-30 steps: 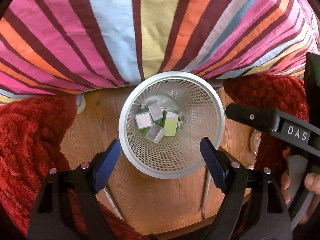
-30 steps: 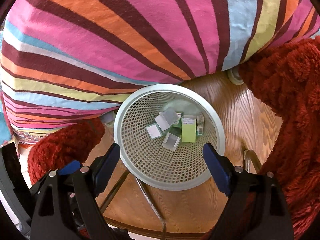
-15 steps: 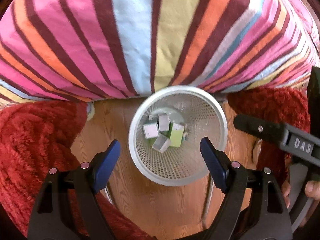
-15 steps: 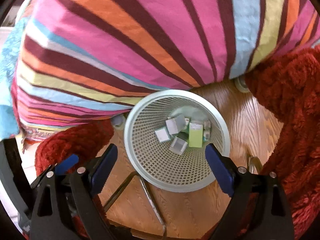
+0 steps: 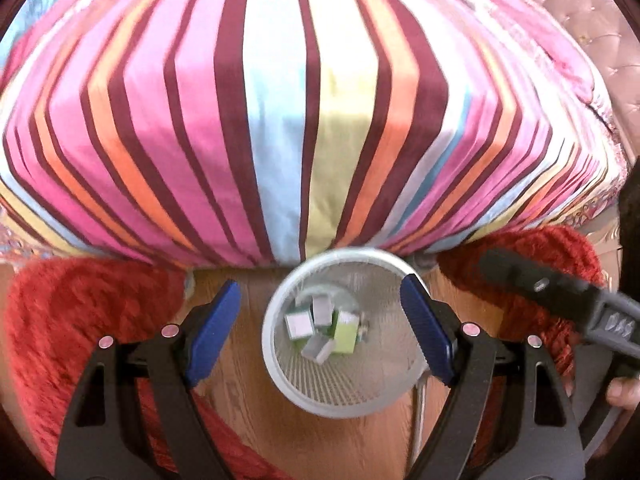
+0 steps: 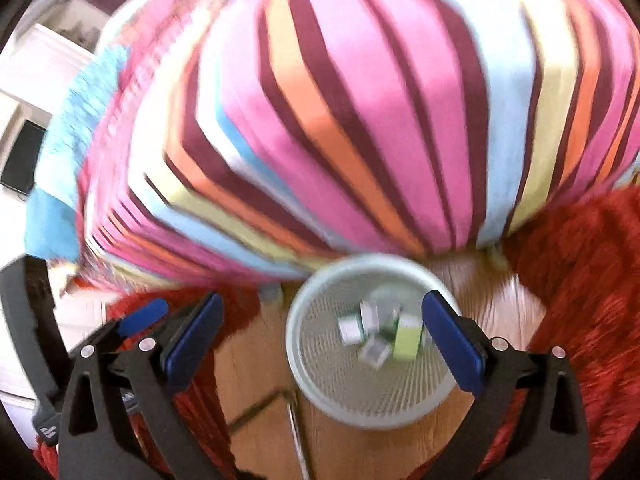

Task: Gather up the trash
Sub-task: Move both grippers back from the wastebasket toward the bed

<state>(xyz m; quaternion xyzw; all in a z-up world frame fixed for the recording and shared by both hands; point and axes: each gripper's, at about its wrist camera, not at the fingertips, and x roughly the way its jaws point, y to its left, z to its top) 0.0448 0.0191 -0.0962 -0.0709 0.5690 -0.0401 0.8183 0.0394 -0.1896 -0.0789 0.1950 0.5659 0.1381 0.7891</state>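
Observation:
A white mesh wastebasket (image 5: 280, 364) stands on the wood floor at the foot of a striped bed, far below both grippers. Inside lie several small boxes: grey-white ones (image 5: 299, 323) and a green one (image 5: 345, 334). My left gripper (image 5: 320, 332) is open and empty, high above the basket. My right gripper (image 6: 322, 338) is open and empty too, also high above the basket (image 6: 316, 384); the boxes (image 6: 407, 343) show blurred there. The right gripper's black body (image 5: 560, 300) shows at the right of the left wrist view.
A bed with a pink, orange, blue and maroon striped cover (image 5: 304, 120) fills the upper view. Red shaggy rugs (image 5: 80, 340) (image 6: 580, 280) lie on both sides of the basket. A metal wire frame (image 6: 292, 432) lies on the floor. A blue cloth (image 6: 68, 152) hangs at left.
Both grippers have risen well above the basket, which looks smaller and lower in both views. More of the bed shows. The right wrist view is motion-blurred. Both stay open and empty.

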